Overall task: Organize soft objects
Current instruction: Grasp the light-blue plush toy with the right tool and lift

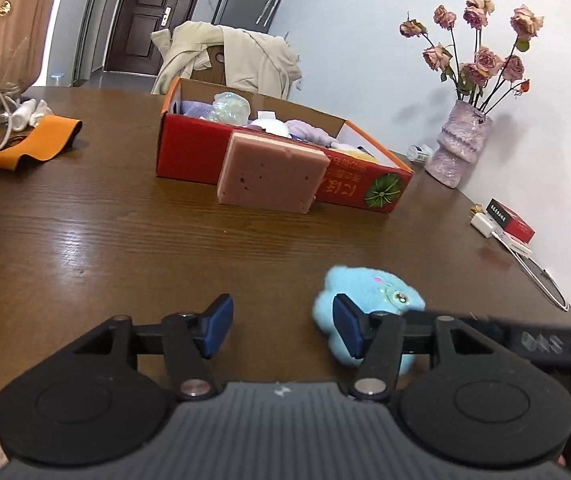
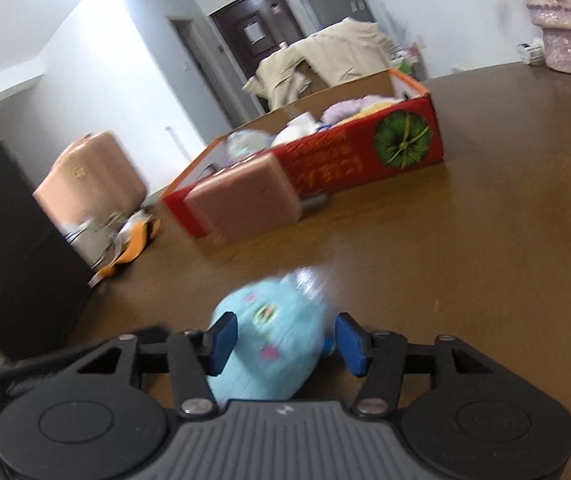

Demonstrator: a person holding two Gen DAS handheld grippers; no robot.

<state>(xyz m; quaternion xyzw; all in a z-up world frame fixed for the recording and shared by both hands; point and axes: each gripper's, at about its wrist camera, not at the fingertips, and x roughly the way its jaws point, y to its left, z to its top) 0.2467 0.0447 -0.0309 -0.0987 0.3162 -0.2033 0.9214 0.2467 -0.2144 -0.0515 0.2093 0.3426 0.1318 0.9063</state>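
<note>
One wooden table (image 1: 85, 232) carries a red cardboard box (image 1: 189, 148) of soft items, with a pink sponge (image 1: 271, 174) leaning on its front wall. Blue plush toy (image 2: 273, 344) lies between the right gripper (image 2: 281, 344) pads, gap visible. Left gripper (image 1: 281, 326): half open, empty.

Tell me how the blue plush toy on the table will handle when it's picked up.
The blue plush toy looks fuzzy and stuffed, so it will probably squash under the pads rather than resist. It is likely light for its bulk. Its rounded body may wobble or roll on the smooth table if nudged. It sits between the right claw pads, seemingly ungripped.
</note>
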